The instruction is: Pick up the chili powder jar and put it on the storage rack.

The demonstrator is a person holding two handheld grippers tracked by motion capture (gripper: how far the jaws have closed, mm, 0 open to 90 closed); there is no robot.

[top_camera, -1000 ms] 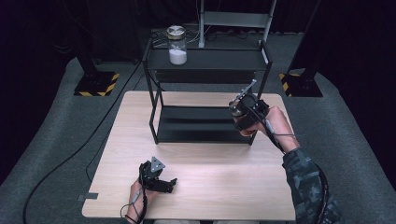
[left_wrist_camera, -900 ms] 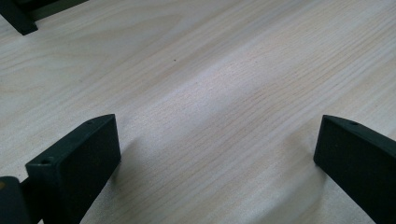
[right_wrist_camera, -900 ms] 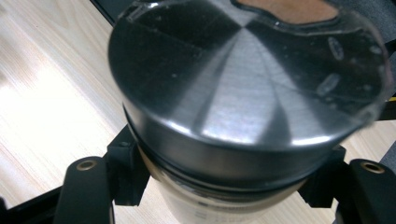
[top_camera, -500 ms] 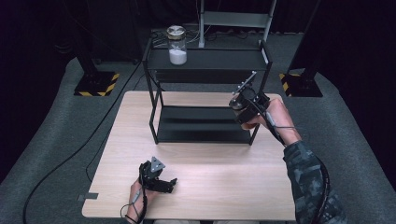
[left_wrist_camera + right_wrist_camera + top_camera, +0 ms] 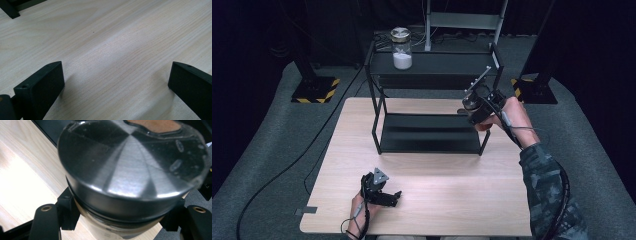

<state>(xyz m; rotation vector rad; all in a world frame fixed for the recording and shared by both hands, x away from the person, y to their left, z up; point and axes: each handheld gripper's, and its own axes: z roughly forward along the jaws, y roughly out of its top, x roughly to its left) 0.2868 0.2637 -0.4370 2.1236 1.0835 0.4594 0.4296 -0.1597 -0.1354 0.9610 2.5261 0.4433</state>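
The right gripper point(image 5: 475, 106) pinches a glass jar with a brushed metal lid point(image 5: 130, 167) beside the black two-tier metal rack point(image 5: 432, 75); tilted, it may slip or clip the rail.

— Where is the left gripper point(image 5: 382, 191)?

— It sits low on the table point(image 5: 437, 210), near the front edge. Its two black jaws stand wide apart with nothing between them. The left hand point(image 5: 359, 210) holds it from behind.

— And the right gripper point(image 5: 479, 107)?

— It is up in the air above the table's far right side. Its jaws squeeze a jar point(image 5: 135, 177) below the lid. The right arm point(image 5: 547, 185) reaches forward, sleeve bent at the elbow.
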